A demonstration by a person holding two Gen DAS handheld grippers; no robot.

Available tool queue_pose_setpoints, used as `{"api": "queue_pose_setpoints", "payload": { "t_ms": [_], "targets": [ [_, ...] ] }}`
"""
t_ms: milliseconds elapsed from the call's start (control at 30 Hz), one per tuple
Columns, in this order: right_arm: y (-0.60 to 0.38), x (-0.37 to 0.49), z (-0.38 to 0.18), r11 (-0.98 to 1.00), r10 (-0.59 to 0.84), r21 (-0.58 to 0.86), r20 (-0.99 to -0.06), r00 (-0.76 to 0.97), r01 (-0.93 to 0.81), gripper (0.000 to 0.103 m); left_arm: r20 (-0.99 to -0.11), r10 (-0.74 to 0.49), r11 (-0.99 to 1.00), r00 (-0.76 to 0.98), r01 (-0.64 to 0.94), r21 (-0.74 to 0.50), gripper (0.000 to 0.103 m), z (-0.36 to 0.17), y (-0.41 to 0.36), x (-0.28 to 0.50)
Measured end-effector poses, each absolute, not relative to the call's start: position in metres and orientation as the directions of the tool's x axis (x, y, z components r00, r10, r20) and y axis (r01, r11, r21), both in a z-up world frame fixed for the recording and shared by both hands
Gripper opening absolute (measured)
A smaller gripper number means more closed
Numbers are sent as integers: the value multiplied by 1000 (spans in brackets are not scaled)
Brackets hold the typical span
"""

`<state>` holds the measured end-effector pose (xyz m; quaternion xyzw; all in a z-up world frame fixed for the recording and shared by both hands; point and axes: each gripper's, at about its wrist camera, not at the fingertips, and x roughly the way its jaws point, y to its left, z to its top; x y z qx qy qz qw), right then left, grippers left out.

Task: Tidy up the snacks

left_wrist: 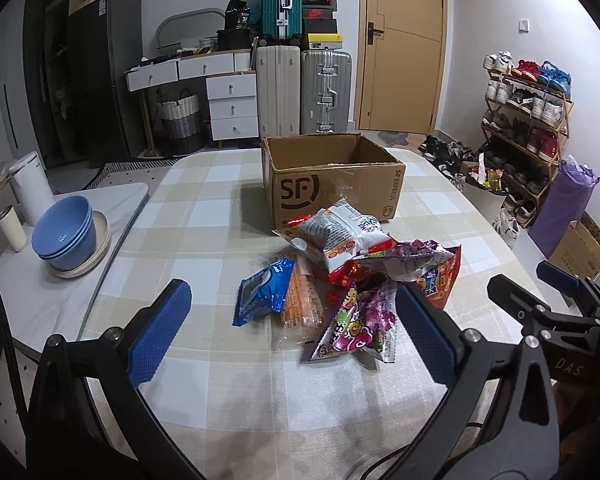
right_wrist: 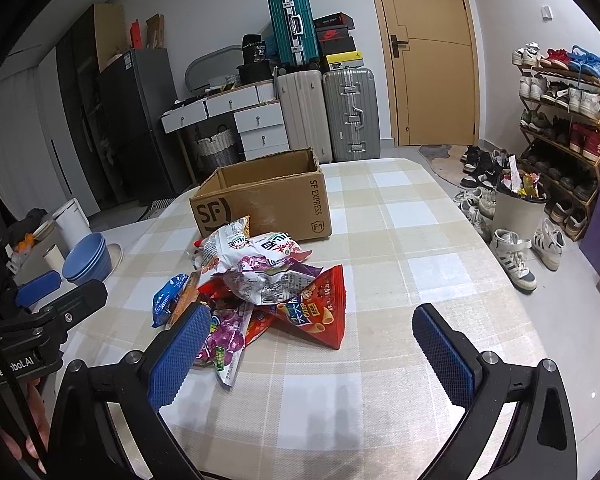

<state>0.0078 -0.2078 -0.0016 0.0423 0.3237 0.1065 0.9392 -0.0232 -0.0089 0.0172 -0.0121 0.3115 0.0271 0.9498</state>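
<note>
A: While both grippers hung over the checked tablecloth point(left_wrist: 204, 208), where did the snacks lie?

B: In a loose heap near the middle of the table, just in front of the cardboard box point(left_wrist: 332, 184). The box stood upright with its top open. A white bag point(left_wrist: 336, 236) lay at the back of the heap, nearest the box. A blue packet point(left_wrist: 262, 294) lay on the left edge against an orange packet point(left_wrist: 304, 308). A purple candy bag point(left_wrist: 360, 328) sat at the front, and a red triangular bag point(right_wrist: 320, 312) on the right.

A: And the grippers?

B: The left gripper point(left_wrist: 292, 332) had its blue pads spread wide, empty, one on either side of the near part of the heap. The right gripper point(right_wrist: 312, 356) was equally wide apart and held nothing; its left pad overlapped the purple bag in view, though I could not tell if they touched.

A: Anything else nearby?

B: Stacked blue bowls point(left_wrist: 66, 236) stood on a side table to the left.
</note>
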Motion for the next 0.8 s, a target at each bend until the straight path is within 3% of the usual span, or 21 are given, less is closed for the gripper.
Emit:
{"api": "queue_pose_setpoints", "payload": {
  "t_ms": [800],
  "targets": [
    [-207, 6, -3, 970, 243, 153, -597, 764, -189, 103, -599, 31, 999, 800, -39, -1, 102, 15, -7, -23]
  ]
}}
